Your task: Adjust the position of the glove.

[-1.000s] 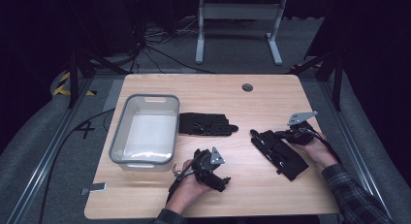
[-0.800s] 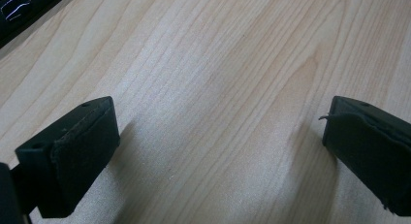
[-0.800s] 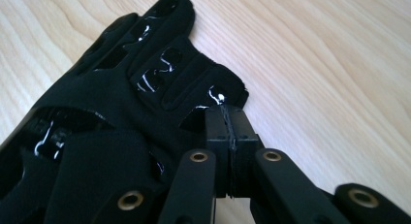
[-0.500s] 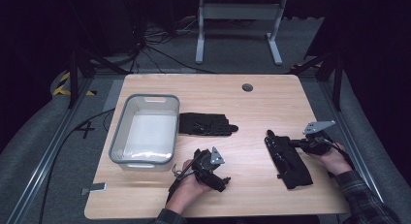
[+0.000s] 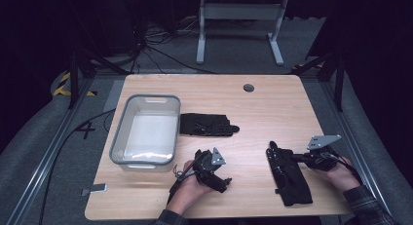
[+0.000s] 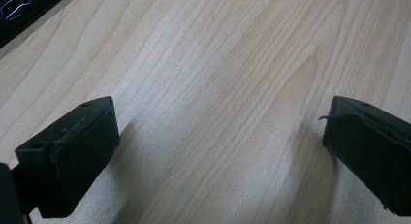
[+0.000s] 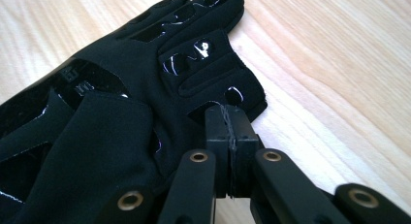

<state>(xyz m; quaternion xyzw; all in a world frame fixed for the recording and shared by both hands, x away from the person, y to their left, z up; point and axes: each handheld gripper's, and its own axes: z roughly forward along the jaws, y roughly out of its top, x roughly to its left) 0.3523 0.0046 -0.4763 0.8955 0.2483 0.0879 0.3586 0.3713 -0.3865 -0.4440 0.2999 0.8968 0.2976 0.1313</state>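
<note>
A light wooden table carries a clear plastic bin well left of the left gripper. One black glove lies beyond that gripper; another glove, probably its mate, lies against the right gripper.

Bright overhead light on the table, dark surroundings, soft shadows, glare on glove.

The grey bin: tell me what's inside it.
The grey bin looks empty: a bare pale floor, lit brighter toward the near end. The near wall hides a thin strip of floor behind it. Both gloves lie outside it on the table.
</note>
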